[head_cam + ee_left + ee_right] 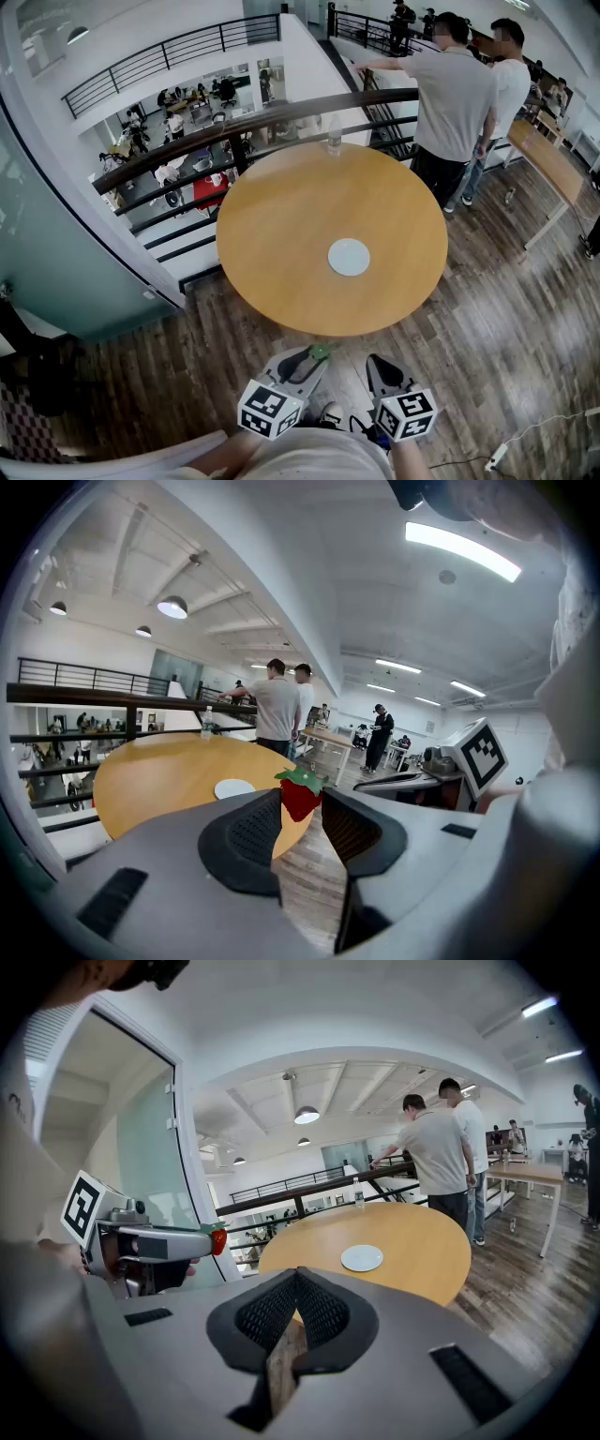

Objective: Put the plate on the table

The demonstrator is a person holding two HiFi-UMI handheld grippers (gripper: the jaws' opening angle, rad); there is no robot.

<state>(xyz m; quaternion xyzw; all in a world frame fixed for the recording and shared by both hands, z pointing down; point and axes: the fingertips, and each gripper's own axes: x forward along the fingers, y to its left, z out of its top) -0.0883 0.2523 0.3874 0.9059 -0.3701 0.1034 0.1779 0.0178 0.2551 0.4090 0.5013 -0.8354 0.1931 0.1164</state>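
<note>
One table (300, 211), one plate (349, 257), one bottle (334, 139), one strawberry (300, 799), two grippers (314, 356) (374, 361), two people nearby (455, 94) (507, 86).

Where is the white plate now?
In the head view the plate lies on the round table, right of its centre, toward the near edge; the water bottle stands at the far edge.

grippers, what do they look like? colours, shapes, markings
The left gripper and right gripper both have smooth grey bodies tapering to two jaws, lined with black ribbed pads. Each carries a white marker cube printed with black squares. The person wears a light-coloured top.
</note>
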